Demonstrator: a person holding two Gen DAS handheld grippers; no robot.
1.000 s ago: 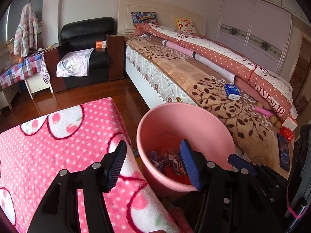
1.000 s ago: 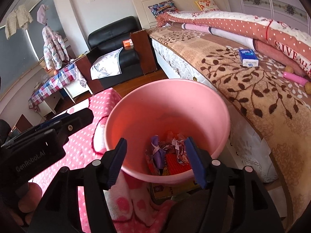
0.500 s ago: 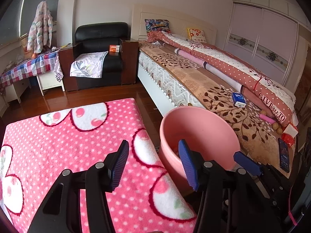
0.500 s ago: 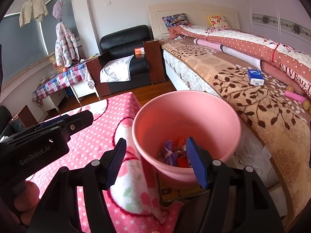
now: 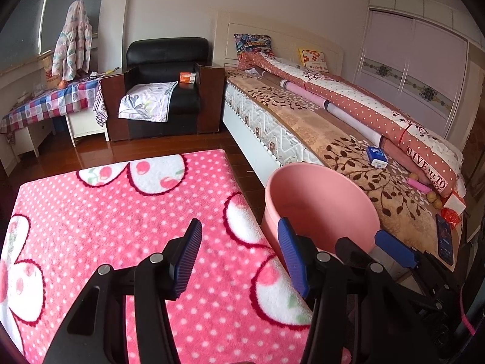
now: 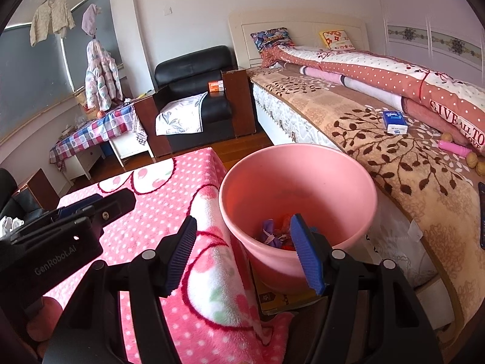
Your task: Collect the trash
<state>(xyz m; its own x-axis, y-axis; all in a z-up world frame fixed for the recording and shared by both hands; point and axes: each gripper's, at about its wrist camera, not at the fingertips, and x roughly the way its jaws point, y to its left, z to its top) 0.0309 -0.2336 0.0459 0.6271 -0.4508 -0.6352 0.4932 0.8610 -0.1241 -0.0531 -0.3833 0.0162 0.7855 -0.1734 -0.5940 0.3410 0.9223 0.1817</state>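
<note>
Left wrist: your left gripper (image 5: 239,253) is wide, empty, over the pink blanket (image 5: 121,212) beside the pink bin (image 5: 321,209).
Right wrist: your right gripper (image 6: 242,251) is wide, empty; 2 jaws straddle the bin rim, trash (image 6: 272,235) inside. Scan the blanket before closing.

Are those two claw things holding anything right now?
No. The left gripper and right gripper are both open and empty; the trash lies in the pink bucket.

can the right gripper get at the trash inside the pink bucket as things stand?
Probably yes. The right gripper is open and empty above the round pink plastic bucket, whose mouth is uncovered, so nothing blocks the purple and red trash at its bottom.
</note>
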